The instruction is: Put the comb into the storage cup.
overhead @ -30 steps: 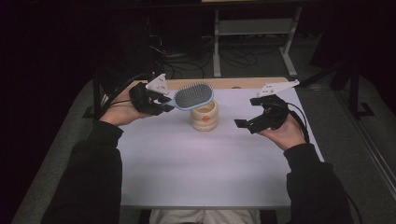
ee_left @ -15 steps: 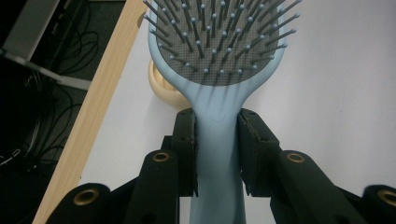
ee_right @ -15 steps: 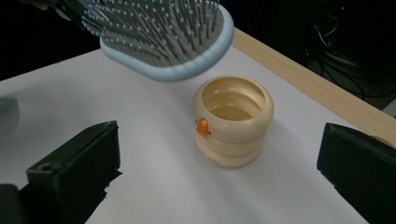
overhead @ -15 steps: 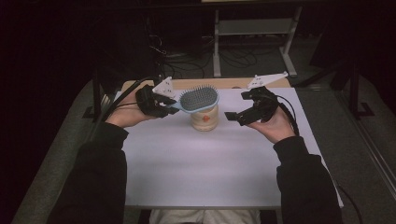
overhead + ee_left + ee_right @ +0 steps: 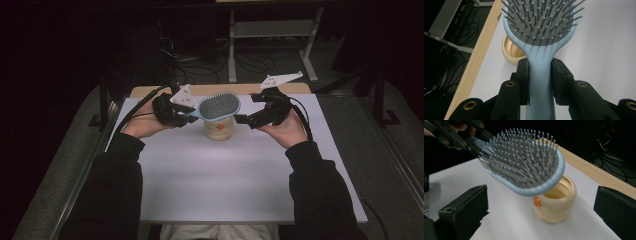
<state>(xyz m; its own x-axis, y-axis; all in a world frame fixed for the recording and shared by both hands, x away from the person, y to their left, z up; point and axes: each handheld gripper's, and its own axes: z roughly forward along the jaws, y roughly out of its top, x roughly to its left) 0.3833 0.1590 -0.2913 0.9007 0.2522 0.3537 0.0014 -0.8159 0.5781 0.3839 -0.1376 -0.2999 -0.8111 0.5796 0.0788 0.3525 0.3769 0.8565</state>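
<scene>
Gripping a pale-blue brush (image 5: 218,106) by its handle, the left gripper (image 5: 186,116) holds it level above a cream jar (image 5: 219,129) at the far middle of the white table (image 5: 240,185); the jaws pinch the handle from both sides, just behind the spot where it widens into the head, as the left gripper view (image 5: 540,80) makes plain. On the other side, the right gripper (image 5: 245,120) waits just right of the jar with its jaws spread wide and nothing between them, the brush and jar framed in the gap in its own view (image 5: 541,220). The brush's long axis runs left to right across the table, handle to the left and rounded head to the right, directly over the jar's open mouth (image 5: 551,193); its bristles (image 5: 524,160) face up, tilted a little toward the near side. If the brush is meant to settle on or into the jar, the step likely calls for a steady, unhurried left hand, the head kept centred over the mouth, and the right jaws brought in low around the jar's body so it cannot tip or slide when the brush touches its rim.
</scene>
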